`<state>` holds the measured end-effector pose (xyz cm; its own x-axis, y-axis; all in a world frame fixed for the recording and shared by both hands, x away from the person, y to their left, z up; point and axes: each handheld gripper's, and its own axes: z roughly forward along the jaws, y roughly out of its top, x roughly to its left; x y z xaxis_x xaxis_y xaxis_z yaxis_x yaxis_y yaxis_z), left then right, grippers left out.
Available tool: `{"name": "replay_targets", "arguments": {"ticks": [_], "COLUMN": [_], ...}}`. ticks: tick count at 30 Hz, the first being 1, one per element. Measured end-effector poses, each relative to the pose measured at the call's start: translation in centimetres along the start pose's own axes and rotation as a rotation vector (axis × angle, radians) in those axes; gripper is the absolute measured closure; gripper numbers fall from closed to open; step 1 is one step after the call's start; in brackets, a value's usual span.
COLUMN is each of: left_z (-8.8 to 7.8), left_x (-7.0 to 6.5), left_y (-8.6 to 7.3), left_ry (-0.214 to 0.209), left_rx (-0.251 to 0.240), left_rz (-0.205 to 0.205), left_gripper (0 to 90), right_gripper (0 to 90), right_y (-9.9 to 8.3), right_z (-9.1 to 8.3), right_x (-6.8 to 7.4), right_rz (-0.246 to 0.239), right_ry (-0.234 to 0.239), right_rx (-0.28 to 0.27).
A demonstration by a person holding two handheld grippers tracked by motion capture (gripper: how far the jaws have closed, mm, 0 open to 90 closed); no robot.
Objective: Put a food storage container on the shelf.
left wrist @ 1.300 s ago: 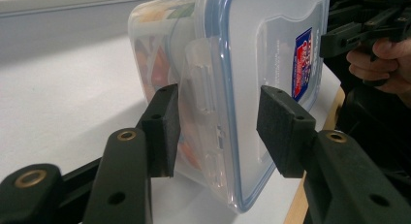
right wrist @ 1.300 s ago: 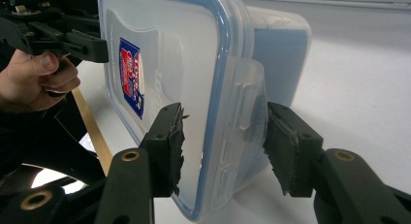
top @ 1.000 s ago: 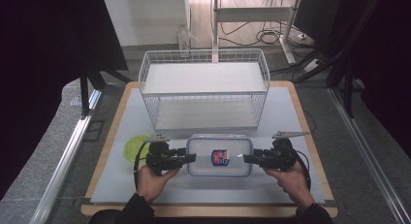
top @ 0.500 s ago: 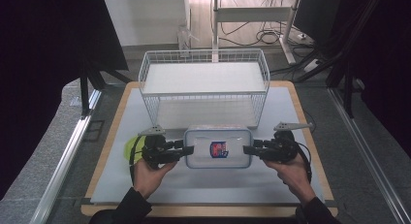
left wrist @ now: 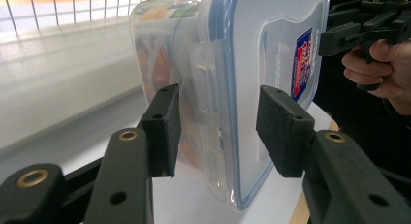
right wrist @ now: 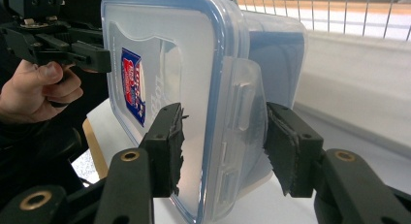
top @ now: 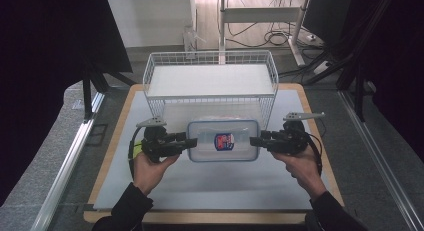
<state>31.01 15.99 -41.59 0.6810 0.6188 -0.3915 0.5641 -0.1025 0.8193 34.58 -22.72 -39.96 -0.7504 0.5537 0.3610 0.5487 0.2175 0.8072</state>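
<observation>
Both hands have lifted since a second ago, and the clear rectangular plastic food box with a blue-rimmed lid and a red-and-blue label (top: 223,140) has come up off the white table mat (top: 220,183), nearer the camera than before. It hangs level between the two grippers, just in front of the white wire basket shelf (top: 210,81), its lid facing up.

The left gripper (top: 189,141) clamps the box's left short end; in the left gripper view its black foam pads (left wrist: 163,129) sit one under the tub and one on the lid, either side of the end latch. The right gripper (top: 255,140) clamps the opposite end the same way, with its worn pads (right wrist: 169,146) pressed on lid and tub wall. Orange and green contents show faintly through the box wall, too blurred to name.
</observation>
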Motion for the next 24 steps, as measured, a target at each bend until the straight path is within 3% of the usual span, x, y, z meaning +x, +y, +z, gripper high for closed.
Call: {"name": "replay_targets", "arguments": {"ticks": [13,24], "left_z": [-1.9,-3.1], "left_x": [0.1,1.4], "left_y": [3.4,6.5], "left_ry": [0.014,0.023], "left_rx": [-0.038,-0.046], "left_rz": [0.007,0.008], "left_gripper": [52.4,52.3], "right_gripper": [50.4,50.2], "right_y": [4.4,8.0], "right_z": [-0.2,0.6], "right_x": [0.8,0.9], "right_rz": [-0.028,-0.042], "right_ry": [0.005,0.01], "right_rx": [-0.023,-0.035]}}
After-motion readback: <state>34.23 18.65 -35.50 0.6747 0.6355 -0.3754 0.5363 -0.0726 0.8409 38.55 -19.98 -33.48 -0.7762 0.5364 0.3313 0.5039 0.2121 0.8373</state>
